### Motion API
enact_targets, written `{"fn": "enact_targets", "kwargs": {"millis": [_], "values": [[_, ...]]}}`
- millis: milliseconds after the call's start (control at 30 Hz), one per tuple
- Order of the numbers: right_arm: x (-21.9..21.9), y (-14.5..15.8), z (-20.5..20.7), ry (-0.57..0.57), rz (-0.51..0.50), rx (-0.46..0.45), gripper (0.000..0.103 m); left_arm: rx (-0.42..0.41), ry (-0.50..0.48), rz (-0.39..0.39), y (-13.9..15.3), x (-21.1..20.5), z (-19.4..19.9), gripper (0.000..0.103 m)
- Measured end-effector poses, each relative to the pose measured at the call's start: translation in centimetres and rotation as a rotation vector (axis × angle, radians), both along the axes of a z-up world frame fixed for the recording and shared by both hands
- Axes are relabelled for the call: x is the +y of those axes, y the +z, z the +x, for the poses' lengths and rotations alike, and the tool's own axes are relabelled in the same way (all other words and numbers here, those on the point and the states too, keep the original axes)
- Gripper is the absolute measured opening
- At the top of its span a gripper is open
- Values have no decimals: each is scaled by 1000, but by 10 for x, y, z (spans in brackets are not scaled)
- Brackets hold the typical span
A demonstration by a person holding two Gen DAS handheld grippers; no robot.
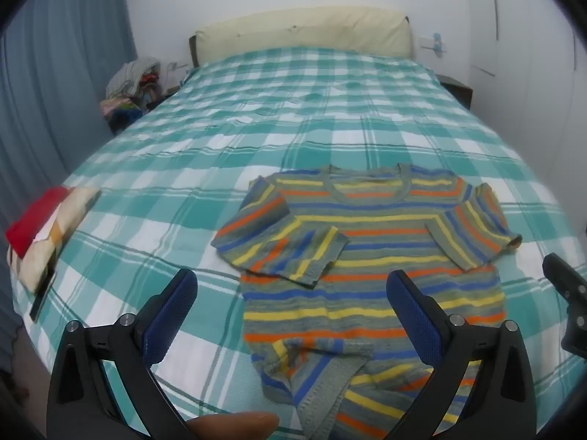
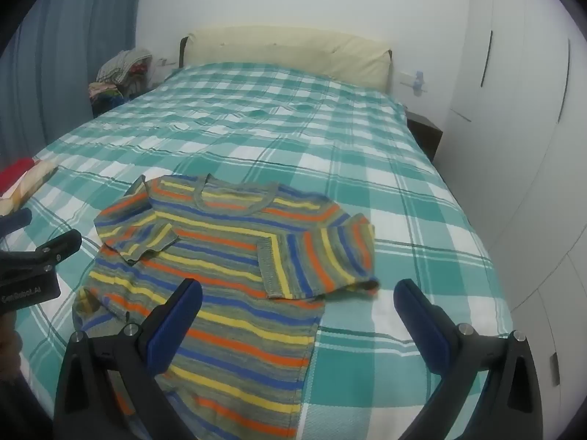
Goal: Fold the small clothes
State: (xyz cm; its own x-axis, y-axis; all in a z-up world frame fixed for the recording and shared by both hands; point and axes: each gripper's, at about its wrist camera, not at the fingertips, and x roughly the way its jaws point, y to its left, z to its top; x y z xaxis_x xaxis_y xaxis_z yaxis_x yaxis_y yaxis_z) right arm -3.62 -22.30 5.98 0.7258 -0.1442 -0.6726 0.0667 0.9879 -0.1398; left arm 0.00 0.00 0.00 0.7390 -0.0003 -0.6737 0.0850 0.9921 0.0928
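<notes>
A small striped sweater [image 1: 370, 253] [image 2: 220, 256] in grey, yellow, orange and blue lies face up on the bed, both sleeves folded in over its chest. Its hem at the near left is rumpled and turned back [image 1: 315, 377]. My left gripper [image 1: 291, 293] hovers over the sweater's lower left part, jaws wide open, nothing between them. My right gripper [image 2: 297, 302] hangs over the sweater's lower right edge, also wide open and empty. Each gripper shows at the edge of the other's view: the right gripper's body [image 1: 568, 293] and the left gripper's body [image 2: 36, 264].
The bed carries a teal and white checked cover [image 1: 293, 110] [image 2: 367, 146]. Folded clothes, red and cream [image 1: 40, 231] [image 2: 22, 179], lie at its left edge. A clothes heap [image 1: 132, 84] sits by the cream headboard [image 1: 304, 33]. White wardrobe doors [image 2: 513, 110] stand right.
</notes>
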Motion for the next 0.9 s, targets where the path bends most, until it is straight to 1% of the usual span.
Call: {"fn": "enact_targets", "kwargs": {"millis": [367, 400, 467, 567, 667, 800, 900], "values": [[3, 0, 1, 6, -4, 11, 103, -8, -5, 18, 0, -2, 1, 103], [2, -5, 3, 5, -8, 14, 103, -7, -7, 20, -1, -6, -5, 103], [1, -9, 3, -2, -13, 21, 103, -1, -10, 19, -5, -8, -5, 103], [2, -11, 3, -9, -24, 29, 103, 10, -29, 8, -2, -9, -1, 103], [3, -8, 2, -19, -52, 23, 103, 1, -51, 37, -3, -11, -2, 103], [1, -6, 3, -27, -62, 18, 103, -5, -67, 73, -3, -16, -2, 103], [0, -6, 2, -30, -69, 15, 103, 10, -70, 88, -5, -18, -1, 103]]}}
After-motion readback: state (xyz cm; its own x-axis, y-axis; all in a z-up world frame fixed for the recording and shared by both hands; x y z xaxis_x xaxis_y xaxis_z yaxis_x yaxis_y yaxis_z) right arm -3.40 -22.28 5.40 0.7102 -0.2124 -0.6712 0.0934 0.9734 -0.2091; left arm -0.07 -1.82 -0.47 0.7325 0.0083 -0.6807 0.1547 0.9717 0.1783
